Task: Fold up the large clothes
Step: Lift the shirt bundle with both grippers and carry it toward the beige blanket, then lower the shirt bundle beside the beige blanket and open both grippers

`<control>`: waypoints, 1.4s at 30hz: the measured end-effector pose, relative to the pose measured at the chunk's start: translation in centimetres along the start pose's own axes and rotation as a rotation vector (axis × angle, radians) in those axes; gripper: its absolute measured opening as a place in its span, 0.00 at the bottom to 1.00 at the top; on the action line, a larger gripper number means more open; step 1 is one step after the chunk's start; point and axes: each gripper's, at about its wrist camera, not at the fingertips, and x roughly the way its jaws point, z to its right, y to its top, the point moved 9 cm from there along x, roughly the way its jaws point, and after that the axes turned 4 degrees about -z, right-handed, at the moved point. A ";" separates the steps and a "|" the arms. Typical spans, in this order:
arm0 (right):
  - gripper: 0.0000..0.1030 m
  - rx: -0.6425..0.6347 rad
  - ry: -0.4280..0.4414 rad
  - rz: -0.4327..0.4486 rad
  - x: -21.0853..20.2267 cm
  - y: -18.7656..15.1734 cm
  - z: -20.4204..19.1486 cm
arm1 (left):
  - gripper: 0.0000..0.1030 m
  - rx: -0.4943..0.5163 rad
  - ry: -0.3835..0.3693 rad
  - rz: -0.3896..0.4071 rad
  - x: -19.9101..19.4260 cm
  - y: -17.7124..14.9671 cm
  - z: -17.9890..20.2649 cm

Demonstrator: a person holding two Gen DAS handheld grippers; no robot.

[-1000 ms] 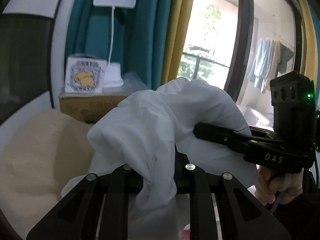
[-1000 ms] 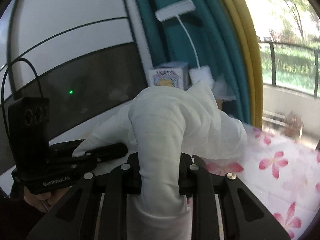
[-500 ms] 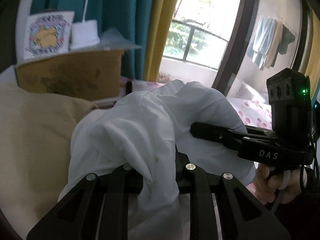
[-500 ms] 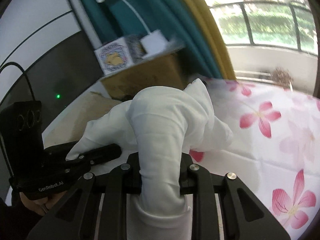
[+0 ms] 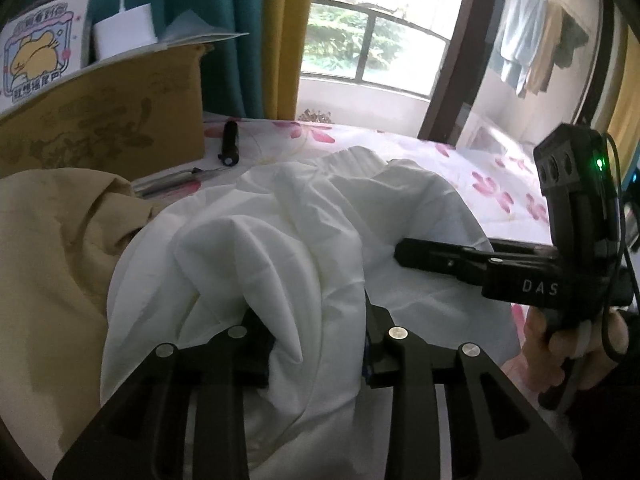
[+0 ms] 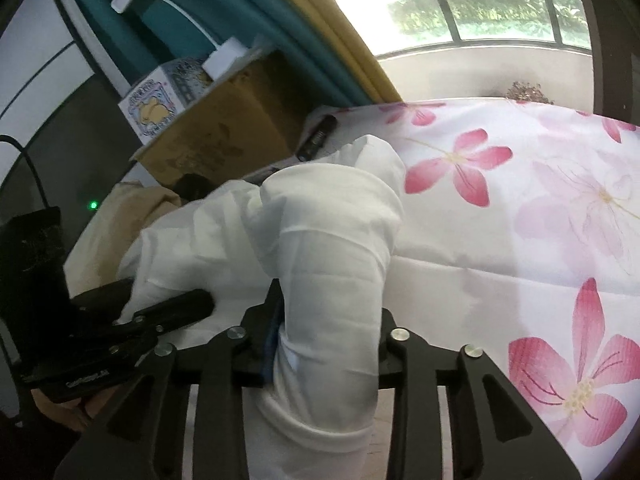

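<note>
A large white garment is bunched up over the flowered bed sheet. My left gripper is shut on a thick fold of it, and the cloth drapes over the jaws and hides the fingertips. My right gripper is shut on another fold of the same white garment, which humps up in front of it. In the left wrist view the right gripper comes in from the right, pressed into the cloth. In the right wrist view the left gripper comes in from the left.
A beige blanket lies left of the garment. A cardboard box stands behind it with a cartoon carton and a white lamp base on top. A black cylinder lies on the sheet. Curtains and a window are behind.
Both grippers have come down towards the bed with the garment held; the views have tilted from the curtains and wall to the sheet. The garment's bulk now rests lower, over the bed.
</note>
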 end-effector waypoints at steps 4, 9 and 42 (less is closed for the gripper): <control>0.34 0.005 -0.020 -0.005 0.1 -0.3 0.6 | 0.36 0.021 0.016 -0.023 -0.1 -0.4 0.6; 0.36 0.009 -0.039 -0.006 -0.6 -1.2 1.3 | 0.38 -0.018 -0.024 -0.010 -1.1 -0.4 0.5; 0.64 0.030 -0.081 0.011 -5.9 -4.6 2.3 | 0.45 -0.164 0.090 -0.048 -3.5 -4.6 -2.5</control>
